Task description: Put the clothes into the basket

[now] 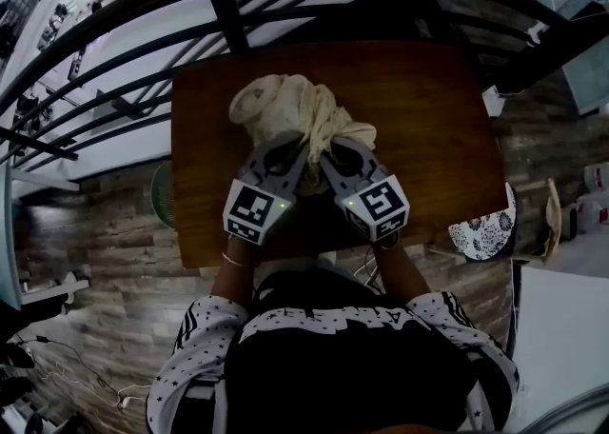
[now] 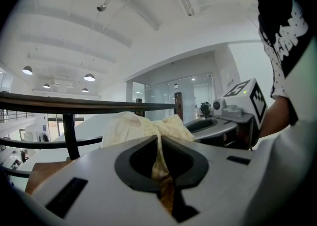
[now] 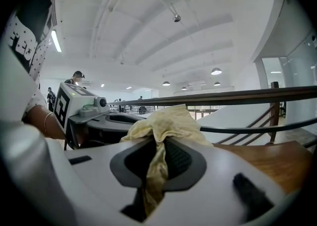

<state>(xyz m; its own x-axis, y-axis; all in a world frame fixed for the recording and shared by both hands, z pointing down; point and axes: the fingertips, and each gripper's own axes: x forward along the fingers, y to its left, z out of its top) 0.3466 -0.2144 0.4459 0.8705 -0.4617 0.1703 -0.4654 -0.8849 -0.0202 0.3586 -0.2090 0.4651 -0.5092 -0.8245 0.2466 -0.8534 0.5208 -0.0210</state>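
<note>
A bunched cream cloth [image 1: 284, 110] is held up over the brown wooden table [image 1: 433, 137]. My left gripper [image 1: 301, 150] is shut on the cloth's near edge, and a fold of the cloth [image 2: 143, 125] runs down between the jaws of the left gripper [image 2: 159, 144]. Just to its right, my right gripper [image 1: 330, 150] is shut on the same cloth [image 3: 169, 120], with a strip of it pinched in the throat of the right gripper [image 3: 159, 146]. The two grippers point inward, tips nearly together. The cloth's underside is hidden.
A dark metal railing [image 1: 238, 13] curves round the far side of the table. A green round object [image 1: 162, 192] stands on the floor at the left. A patterned white item [image 1: 485, 232] lies by the table's right corner, with a white surface [image 1: 561, 346] beyond it.
</note>
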